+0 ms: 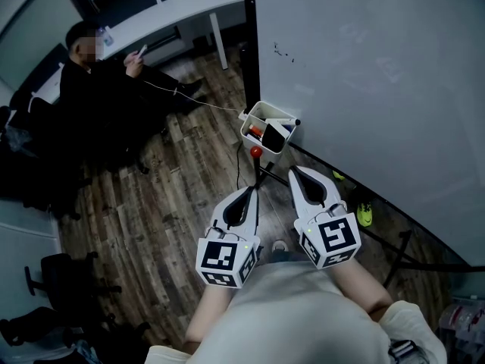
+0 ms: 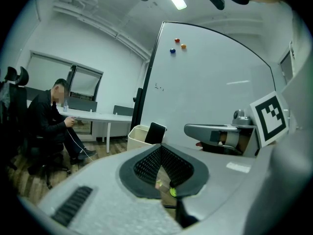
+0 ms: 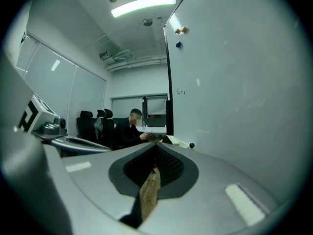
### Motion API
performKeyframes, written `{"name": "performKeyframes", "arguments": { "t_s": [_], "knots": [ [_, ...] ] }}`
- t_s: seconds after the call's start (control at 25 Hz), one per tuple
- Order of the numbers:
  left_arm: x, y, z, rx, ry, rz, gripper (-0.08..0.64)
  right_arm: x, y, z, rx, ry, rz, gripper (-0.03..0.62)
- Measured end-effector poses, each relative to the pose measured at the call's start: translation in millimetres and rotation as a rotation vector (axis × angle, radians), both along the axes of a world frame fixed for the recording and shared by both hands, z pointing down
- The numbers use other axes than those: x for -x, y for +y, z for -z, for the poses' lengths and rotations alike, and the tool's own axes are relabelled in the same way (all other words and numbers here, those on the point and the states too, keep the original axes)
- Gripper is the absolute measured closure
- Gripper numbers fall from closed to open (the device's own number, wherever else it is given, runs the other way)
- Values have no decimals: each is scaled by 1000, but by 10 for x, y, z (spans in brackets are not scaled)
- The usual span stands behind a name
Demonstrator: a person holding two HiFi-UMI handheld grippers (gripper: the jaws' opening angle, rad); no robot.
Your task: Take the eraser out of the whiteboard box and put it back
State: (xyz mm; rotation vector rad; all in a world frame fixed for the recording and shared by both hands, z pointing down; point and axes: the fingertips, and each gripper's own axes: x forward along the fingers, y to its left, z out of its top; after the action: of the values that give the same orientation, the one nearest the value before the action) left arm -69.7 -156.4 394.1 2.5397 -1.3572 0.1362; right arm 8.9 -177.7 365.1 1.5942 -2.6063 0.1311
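Observation:
The white whiteboard box [image 1: 255, 124] hangs at the whiteboard's lower left corner. The black eraser [image 1: 274, 136] stands upright in it beside a marker. Both grippers are held in front of the box, pointing at it and short of it. My left gripper [image 1: 251, 190] is shut with nothing between its jaws. My right gripper [image 1: 292, 171] is shut too and holds nothing; it is the nearer one to the box. In the left gripper view the box [image 2: 138, 136] and eraser [image 2: 155, 132] lie just beyond my left gripper [image 2: 160, 147]. In the right gripper view the box [image 3: 174, 141] shows past my right gripper [image 3: 155, 145].
The whiteboard [image 1: 364, 67] fills the right side, its stand's legs and a cable running over the wooden floor. A red ball [image 1: 256, 151] hangs under the box. A person [image 1: 98, 89] sits at the far left by a white desk [image 1: 167, 10]. Black office chairs stand at the left.

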Motion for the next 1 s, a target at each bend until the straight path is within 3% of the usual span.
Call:
{"name": "performKeyframes", "arguments": {
  "t_s": [1.0],
  "knots": [
    [-47,614,-17,0,-8,-42,554,74,751,-19,-1,-10,6,588]
  ]
}}
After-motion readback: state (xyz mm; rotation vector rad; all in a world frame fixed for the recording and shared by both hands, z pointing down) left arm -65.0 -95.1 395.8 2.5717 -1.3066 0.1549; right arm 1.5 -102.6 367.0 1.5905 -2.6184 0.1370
